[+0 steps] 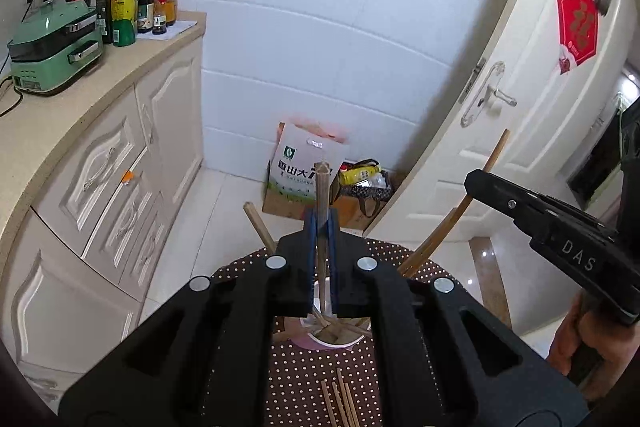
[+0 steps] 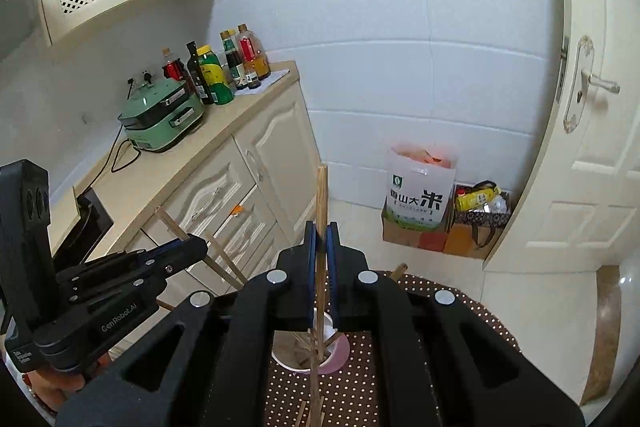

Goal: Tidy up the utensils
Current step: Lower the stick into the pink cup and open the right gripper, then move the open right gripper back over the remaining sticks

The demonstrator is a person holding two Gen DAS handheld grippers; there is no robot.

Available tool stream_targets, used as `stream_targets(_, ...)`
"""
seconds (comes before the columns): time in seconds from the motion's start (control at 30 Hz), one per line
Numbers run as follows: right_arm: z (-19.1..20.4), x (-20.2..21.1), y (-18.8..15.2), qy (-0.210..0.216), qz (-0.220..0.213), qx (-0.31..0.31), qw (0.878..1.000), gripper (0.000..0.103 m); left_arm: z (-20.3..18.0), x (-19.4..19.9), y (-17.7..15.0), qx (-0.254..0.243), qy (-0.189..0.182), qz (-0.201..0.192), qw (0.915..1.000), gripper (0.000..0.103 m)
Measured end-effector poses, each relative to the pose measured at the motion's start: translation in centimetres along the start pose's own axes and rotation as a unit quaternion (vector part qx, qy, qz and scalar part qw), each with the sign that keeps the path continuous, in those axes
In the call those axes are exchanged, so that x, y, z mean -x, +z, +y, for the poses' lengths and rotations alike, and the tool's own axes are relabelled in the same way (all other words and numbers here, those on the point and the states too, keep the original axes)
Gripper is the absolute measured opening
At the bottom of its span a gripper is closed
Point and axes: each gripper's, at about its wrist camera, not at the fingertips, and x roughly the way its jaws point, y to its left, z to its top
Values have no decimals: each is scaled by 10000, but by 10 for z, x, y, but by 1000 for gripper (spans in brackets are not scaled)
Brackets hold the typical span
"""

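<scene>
While both tongs (image 1: 321, 227) (image 2: 321, 233) pinch chopsticks (image 1: 321, 187), one reads "DAS", one "GenRobot.AI"

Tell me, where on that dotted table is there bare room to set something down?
Free: the brown dotted tablecloth right of the white cup, towards its round edge. Crowded: the cup, bristling with wooden chopsticks, and the strip before it where loose chopsticks lie. Both tongs hover above the cup.
</scene>
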Motion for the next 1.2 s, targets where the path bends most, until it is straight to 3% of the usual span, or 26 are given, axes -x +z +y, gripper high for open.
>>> stream_targets(0.43,-1,-20,-27,146,434,-52,9989,4,-5,-28,-15,-15,-160,574,9982,6)
stream_targets(0.87,-2,-35,-49,91,863,-82,9962,4,-4,-28,-20,40,-104,801,9967,7)
stream_targets(1.2,-3,-27,-51,117,919,-303,9952,8,-5,-19,-24,41,15,892,9960,7)
